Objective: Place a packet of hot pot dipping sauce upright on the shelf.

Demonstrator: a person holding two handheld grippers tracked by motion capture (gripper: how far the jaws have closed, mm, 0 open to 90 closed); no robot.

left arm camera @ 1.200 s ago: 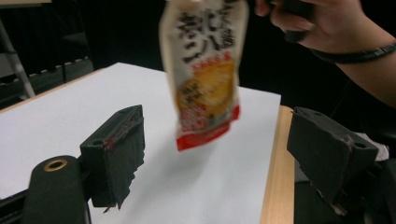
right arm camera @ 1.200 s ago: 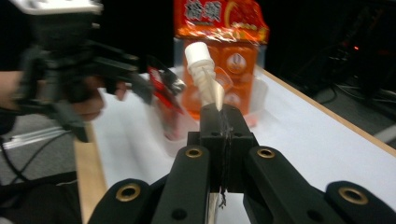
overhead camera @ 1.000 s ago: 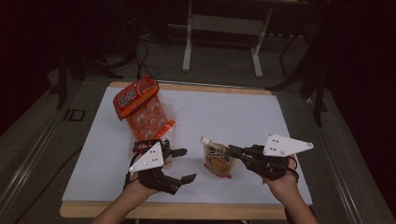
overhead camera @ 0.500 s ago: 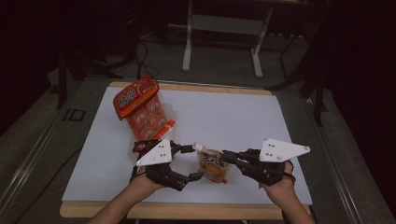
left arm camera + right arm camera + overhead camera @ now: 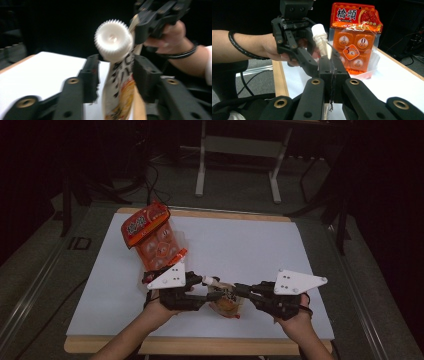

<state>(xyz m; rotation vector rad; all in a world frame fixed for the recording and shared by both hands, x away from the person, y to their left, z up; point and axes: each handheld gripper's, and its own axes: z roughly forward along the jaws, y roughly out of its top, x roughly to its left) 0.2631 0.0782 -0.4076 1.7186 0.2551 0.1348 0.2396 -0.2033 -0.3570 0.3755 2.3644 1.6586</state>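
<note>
a dark room is surrounding the white table [image 5: 260, 245], with metal stand legs and cables lying on the floor behind it. near the front edge two hands are working together on one small spouted pouch [image 5: 227, 301], which is being held up just above the table between the two tools.

the right gripper [image 5: 240, 290] is pinching the pouch by its flat top seam, its jaws pressed fully together on the foil in the right gripper view. the left gripper [image 5: 207, 292] is coming in from the other side at the white ribbed cap [image 5: 113, 40]; its jaws have just been closing and are now standing narrow on either side of the pouch's neck, below the cap. in the left gripper view they look close against the pouch, but the blur is hiding whether the pads are truly pressing, so i cannot tell if that grip is made.

judging by this, the step in hand is taking hold at the cap so it can be unscrewed. the next move is likely calling for a firm close around the cap or neck, then a twist, while the right side is keeping the pouch from turning.

counting: one spouted pouch, one cap, two grippers, and one orange bag of jelly cups [image 5: 152, 237] standing upright well apart at the table's far left.
</note>
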